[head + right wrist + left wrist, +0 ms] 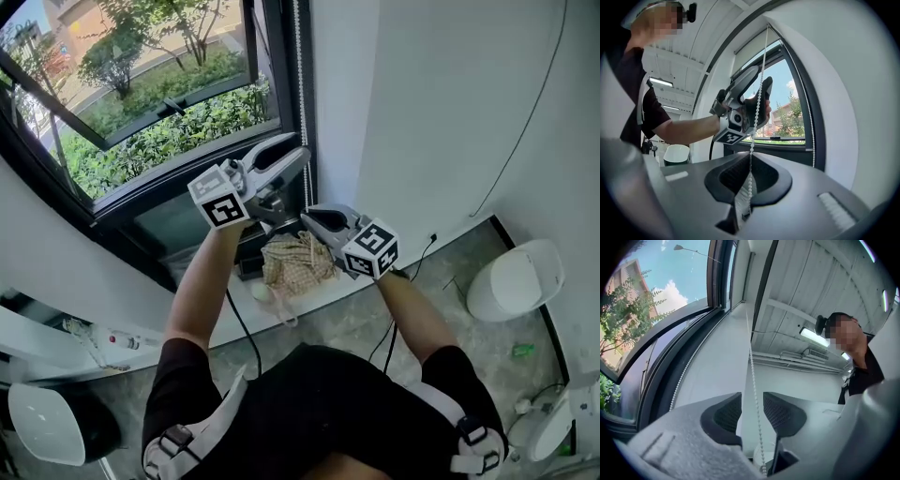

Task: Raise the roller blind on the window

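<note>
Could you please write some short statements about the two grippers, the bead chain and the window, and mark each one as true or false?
1. The right gripper has its jaws shut on the bead chain. True.
2. The left gripper also clamps the chain. False: its jaws stand apart, and the chain only passes between them without being gripped.
3. The left gripper is higher along the chain than the right gripper. True.
4. It is dark outside the window. False: it is daylight, with green bushes in the sun.
</note>
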{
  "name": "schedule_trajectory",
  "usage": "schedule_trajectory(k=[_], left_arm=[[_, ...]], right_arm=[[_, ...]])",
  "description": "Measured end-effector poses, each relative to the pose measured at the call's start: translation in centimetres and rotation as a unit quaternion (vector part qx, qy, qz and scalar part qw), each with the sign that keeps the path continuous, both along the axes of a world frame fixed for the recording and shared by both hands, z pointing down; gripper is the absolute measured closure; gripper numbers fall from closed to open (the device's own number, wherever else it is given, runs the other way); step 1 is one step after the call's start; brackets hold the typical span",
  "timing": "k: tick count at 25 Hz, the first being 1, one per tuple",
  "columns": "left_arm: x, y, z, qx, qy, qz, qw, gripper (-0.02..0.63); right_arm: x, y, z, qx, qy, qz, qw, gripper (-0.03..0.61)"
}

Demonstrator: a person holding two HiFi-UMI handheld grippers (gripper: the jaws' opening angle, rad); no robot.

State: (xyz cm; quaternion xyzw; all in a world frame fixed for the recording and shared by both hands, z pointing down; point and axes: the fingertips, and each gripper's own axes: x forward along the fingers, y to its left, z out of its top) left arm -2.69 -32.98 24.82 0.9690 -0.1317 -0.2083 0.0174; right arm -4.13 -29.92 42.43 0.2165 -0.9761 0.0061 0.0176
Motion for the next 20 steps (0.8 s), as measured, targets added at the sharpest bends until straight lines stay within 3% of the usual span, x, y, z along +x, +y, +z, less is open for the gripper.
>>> schedule_trajectory(k=[2,5,8,13,20], left_arm=[[0.2,0.3,-0.6,0.008,0.002,0.008,0.9999,0.47],[0.4,0.3,-1.0,0.011,0.006,0.004,0.9999,0.598],[0.5,0.1,-0.8,0.017,-0.005,-0.022,0.9996,0.6],[1.1,0.2,1.1,0.033,-0.061,-0.047,0.9964,0.598],[1.5,0.0,10.9,0.014,-0.145,-0.073,0.9866,0.598]], right_arm=[[-0.1,0.2,0.1,0.002,0.002,-0.004,1.0,0.564],[0.1,0.0,0.1,0.002,0.0,-0.004,1.0,0.564],[0.2,-0.4,0.2,-0.001,-0.001,0.0,1.0,0.564],[0.0,-0.5,2.2,-0.018,0.021,-0.004,1.0,0.563],[-0.4,1.0,11.8,-0.106,0.116,-0.028,0.987,0.563]])
